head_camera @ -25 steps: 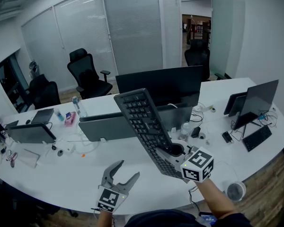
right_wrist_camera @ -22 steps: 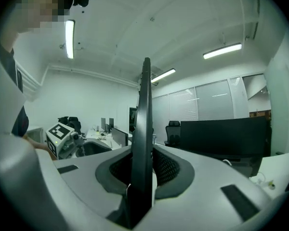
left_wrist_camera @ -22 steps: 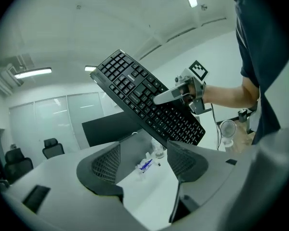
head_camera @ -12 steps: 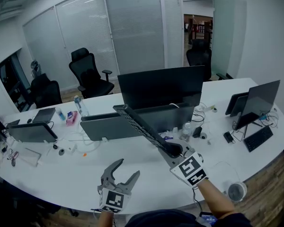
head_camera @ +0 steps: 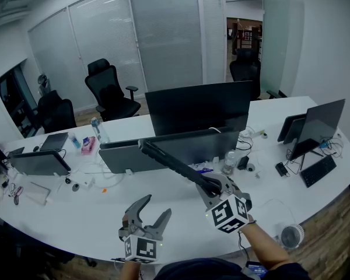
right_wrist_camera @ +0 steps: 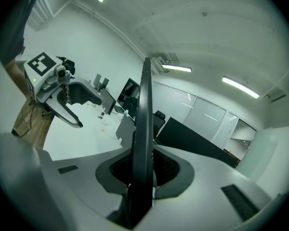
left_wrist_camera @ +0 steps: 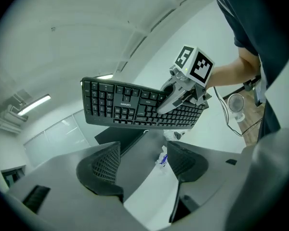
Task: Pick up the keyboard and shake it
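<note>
Hanging low over the smooth white curved desk (head_camera: pixel 64 217), the left tool (head_camera: pixel 156 206) is seen with its grey jaws spread apart and nothing between them; the dark pads are patterned like a fine mesh. Above and to the right of it, well clear of its tips, the black plastic keyboard (head_camera: pixel 174 164) is held in the air in front of the flat black monitor (head_camera: pixel 198 105). It is a thin rigid slab, its face covered by rows of square keys in the left gripper view. A second ago that keyed face was turned towards the head camera; now the slab is rolled edge-on and is seen there as a narrow dark bar, while the left tool is hardly shifted. The keyboard's near end is clamped between the meshed pads of the right tool (head_camera: pixel 213 186), whose white cube is printed with black squares.
</note>
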### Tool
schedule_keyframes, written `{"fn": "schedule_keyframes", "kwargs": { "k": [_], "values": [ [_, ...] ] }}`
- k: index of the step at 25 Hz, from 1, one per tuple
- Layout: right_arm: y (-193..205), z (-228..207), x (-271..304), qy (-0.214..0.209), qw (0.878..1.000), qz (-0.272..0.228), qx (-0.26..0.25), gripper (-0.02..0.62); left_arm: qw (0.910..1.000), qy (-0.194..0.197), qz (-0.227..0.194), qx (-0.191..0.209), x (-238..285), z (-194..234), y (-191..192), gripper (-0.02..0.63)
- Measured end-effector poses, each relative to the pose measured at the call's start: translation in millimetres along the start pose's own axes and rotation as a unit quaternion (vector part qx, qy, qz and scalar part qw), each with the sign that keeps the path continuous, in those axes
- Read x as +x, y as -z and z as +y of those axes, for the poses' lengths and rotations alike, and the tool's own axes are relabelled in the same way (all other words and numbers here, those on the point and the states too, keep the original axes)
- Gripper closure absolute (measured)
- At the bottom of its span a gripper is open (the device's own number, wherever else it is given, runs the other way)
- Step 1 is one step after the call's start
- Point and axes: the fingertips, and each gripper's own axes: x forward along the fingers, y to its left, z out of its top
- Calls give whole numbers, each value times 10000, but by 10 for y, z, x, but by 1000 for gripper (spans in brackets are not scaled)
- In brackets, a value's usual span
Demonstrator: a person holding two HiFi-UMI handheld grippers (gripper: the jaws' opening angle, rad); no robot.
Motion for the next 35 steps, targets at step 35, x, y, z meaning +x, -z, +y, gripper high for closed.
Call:
{"fn": "schedule_keyframes", "kwargs": {
  "k": [35],
  "values": [
    [301, 528, 202, 226, 9540, 1003, -2818, 509, 9422, -870, 826, 3129, 68, 35, -26, 301]
  ]
}}
